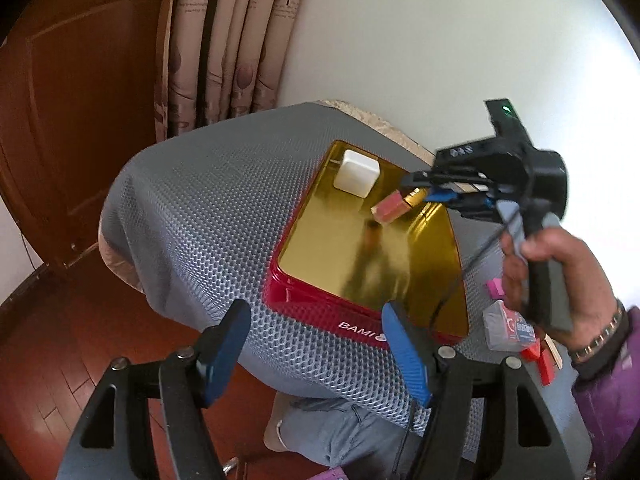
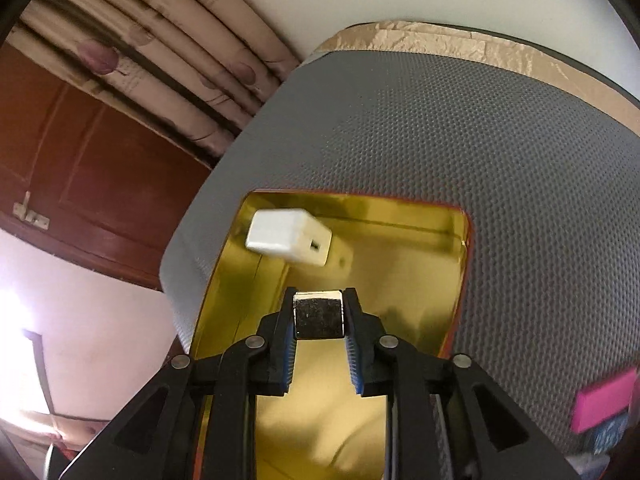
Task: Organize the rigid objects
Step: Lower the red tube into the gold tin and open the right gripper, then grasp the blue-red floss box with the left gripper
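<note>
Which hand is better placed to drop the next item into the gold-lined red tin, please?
Right. The right gripper already clamps a pink and gold tube above the gold-lined red tin, while the left gripper hangs open and empty at the tin's near edge.

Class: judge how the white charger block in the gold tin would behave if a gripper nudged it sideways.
The white charger block looks boxy and flat-sided, so it should slide, not roll. The tin has a glossy floor, so it may skid easily. It seems rigid and unlikely to deform.

tin (image 1: 320, 312) on mat (image 1: 208, 208), middle | charger (image 1: 356, 173) in tin, far corner | small blocks (image 1: 508, 326) on mat, right of tin
</note>
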### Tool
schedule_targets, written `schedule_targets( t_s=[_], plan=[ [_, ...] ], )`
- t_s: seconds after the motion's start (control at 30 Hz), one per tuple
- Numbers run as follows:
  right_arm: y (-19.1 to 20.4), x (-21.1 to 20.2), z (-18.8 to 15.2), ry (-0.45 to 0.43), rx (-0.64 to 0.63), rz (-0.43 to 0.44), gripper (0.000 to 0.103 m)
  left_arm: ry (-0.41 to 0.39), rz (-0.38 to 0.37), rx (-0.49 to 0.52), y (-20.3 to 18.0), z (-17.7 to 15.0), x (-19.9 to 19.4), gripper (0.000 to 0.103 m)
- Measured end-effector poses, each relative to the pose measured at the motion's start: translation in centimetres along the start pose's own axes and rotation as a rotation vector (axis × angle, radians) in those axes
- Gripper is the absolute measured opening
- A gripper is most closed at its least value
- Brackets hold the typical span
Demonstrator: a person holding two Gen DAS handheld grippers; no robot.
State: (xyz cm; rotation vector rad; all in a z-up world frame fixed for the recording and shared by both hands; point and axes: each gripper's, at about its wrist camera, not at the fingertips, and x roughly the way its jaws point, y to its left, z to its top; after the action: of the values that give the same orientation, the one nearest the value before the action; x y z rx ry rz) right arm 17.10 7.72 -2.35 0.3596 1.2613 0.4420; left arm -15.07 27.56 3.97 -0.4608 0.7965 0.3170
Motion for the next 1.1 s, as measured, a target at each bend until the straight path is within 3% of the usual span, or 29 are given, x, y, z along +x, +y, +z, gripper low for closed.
schedule_targets(
  t_s=[0.07,0.2,0.37,0.57,0.63,0.7,0.8,1.03,1.1],
  plan=[
    [0.0,0.4,0.6,-0.015,0.003,-0.004,0.027,0.005,-0.007,0.000,0.1,0.0,0.2,0.070],
    [-0.1,0.1,1.3,-0.068,0.006,-0.017,0.060,0.010,-0.012,0.015,-0.1,-0.2,0.5,0.070],
    [-0.9,-2.4,1.2,-0.172,0.038,0.041,0.062,-0.011,-0.023,0.049,-0.4,-0.3,0.4,0.070],
    [-1.9,-9.1,0.1,-0.316,0.032,0.168,0.063,-0.025,-0.046,0.066,-0.9,-0.7,0.2,0.070],
    [-2.2,-11.3,-1.0,-0.345,0.012,0.184,0.066,-0.032,-0.066,0.068,-1.0,-0.8,0.0,0.070],
    [-2.9,-13.9,-3.4,-0.384,-0.013,0.183,0.078,-0.042,-0.088,0.066,-1.1,-1.0,-0.1,0.070],
    [-4.7,-17.0,-8.2,-0.449,-0.045,0.080,0.091,-0.043,-0.099,0.076,-1.5,-1.2,-0.2,0.070],
    [-11.9,-21.4,-21.5,-0.480,-0.058,-0.313,0.091,-0.034,-0.108,0.215,-4.6,-2.6,-0.6,0.070],
    [-14.4,-22.4,-24.4,-0.469,-0.056,-0.428,0.091,-0.014,-0.107,0.317,-6.7,-3.5,-0.3,0.070]
  ],
)
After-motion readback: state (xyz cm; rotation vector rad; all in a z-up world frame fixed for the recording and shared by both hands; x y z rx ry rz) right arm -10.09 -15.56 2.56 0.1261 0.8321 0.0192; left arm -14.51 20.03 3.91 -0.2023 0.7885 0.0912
